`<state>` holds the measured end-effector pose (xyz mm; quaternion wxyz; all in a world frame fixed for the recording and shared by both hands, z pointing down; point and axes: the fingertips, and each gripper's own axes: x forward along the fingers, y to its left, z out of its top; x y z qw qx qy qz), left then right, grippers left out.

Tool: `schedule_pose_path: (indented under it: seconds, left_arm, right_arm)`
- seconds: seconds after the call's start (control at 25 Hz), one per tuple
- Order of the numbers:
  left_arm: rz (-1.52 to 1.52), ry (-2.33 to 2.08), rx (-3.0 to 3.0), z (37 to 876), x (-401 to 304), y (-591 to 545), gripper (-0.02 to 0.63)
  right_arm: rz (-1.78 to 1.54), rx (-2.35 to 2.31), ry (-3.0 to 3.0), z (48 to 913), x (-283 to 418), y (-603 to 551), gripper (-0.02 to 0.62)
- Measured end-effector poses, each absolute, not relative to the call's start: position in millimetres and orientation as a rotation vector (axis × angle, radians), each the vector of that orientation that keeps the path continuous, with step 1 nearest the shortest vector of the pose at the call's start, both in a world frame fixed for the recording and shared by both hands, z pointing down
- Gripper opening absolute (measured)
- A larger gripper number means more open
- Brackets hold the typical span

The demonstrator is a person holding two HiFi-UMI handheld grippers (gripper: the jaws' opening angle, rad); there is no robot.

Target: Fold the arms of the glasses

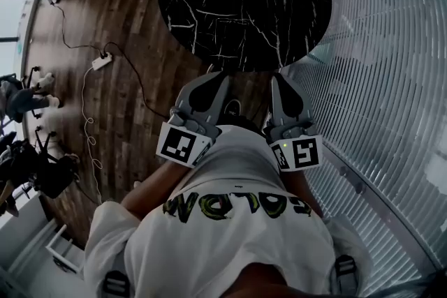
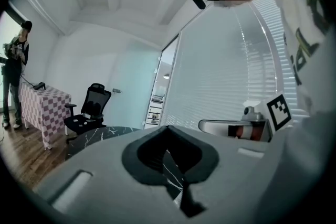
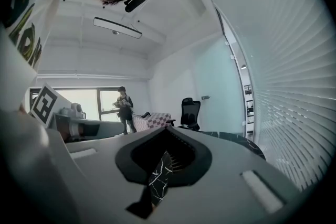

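Observation:
No glasses can be made out in any view. A round black marble table (image 1: 244,0) stands ahead of me; its dark veined top also shows past the jaws in the left gripper view (image 2: 100,136) and the right gripper view (image 3: 236,139). My left gripper (image 1: 219,75) and right gripper (image 1: 278,77) are held side by side in front of my chest, level, with their tips just short of the table's near edge. Both are shut with nothing between the jaws, as the left gripper (image 2: 168,128) and right gripper (image 3: 167,129) show in their own views.
A wall of white blinds (image 1: 377,80) runs close along my right. A power strip with cables (image 1: 101,61) lies on the wooden floor to the left. Farther off are an office chair (image 2: 89,110), a checkered-cloth table (image 2: 44,105) and a standing person (image 2: 13,60).

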<state>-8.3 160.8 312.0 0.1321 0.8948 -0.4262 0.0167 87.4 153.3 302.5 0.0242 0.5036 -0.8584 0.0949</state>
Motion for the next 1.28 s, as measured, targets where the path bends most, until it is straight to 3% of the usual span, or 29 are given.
schedule_pose_path:
  seconds: [0.68,1.28]
  left_arm:
    - [0.02,-1.103,2.65,306.7,-54.3,14.3,0.0]
    - [0.079,-1.021,2.677,311.2,-21.6,-7.6,0.0]
  right_arm:
    - [0.236,1.58,-2.611,289.9,27.2,21.1,0.002]
    - [0.24,1.618,-2.582,293.1,63.0,-1.6,0.002]
